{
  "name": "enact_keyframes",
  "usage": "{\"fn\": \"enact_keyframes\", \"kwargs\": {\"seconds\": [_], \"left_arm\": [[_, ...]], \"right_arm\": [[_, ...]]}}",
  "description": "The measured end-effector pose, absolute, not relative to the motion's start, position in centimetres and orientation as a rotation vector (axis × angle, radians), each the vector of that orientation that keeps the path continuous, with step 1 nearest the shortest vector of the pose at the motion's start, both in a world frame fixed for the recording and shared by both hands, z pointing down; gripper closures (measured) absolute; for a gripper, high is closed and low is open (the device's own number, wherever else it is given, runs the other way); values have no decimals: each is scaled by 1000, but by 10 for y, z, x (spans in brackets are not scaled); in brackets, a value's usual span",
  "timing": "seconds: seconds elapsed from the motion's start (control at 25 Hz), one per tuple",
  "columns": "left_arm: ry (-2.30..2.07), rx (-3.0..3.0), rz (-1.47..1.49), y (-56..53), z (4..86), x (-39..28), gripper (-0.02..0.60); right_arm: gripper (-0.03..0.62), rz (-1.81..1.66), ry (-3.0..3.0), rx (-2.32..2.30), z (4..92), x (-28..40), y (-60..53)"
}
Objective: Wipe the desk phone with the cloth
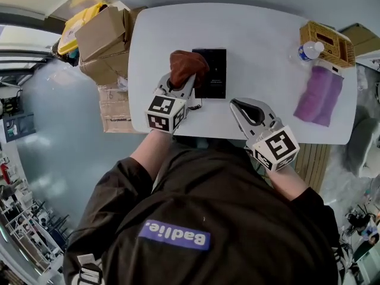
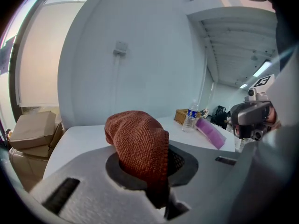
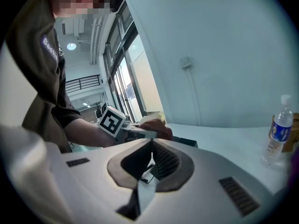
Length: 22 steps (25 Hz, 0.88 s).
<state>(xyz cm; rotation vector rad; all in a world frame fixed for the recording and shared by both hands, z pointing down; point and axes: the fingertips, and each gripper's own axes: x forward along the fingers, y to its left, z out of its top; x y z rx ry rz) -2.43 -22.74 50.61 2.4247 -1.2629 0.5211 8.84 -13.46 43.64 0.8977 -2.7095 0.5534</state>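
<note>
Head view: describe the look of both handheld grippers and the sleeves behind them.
The left gripper and right gripper are light grey shells, each carrying a white cube with black square markers. Their jaws are lined with dark ribbed pads. The person wears a dark brown top with short sleeves and a blue patch with white lettering.

Dark brown shirt (image 1: 237, 212) on the person: blue rectangular patch (image 1: 176, 234) with white lettering that reads "Badlie.", upside down in the head view.

White cube (image 1: 166, 113) on the left gripper (image 1: 189, 79): black-and-white square code markers, no letters. Second cube (image 1: 275, 148) on the right gripper (image 1: 236, 104): same kind.

Clear plastic water bottle (image 1: 309, 50): the print on its blue label is too small to read.
</note>
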Motion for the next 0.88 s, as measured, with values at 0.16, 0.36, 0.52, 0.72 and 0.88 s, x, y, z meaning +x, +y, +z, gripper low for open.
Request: {"fn": "enact_keyframes", "kwargs": {"seconds": [0.16, 0.36, 0.52, 0.72, 0.88], "left_arm": [[-1271, 2415, 547, -253, 522, -18, 520], [-1270, 2401, 589, -274, 541, -17, 520], [-1254, 2388, 618, -275, 557, -15, 520], [-1212, 2380, 652, -255, 576, -9, 521], [-1174, 2372, 667, -235, 589, -7, 521]], "right_arm": [[563, 593, -2684, 889, 448, 94, -139], [563, 619, -2669, 863, 457, 92, -133], [563, 638, -2647, 871, 464, 95, -129], [563, 650, -2630, 887, 468, 98, -122], [563, 656, -2618, 902, 469, 99, -117]]}}
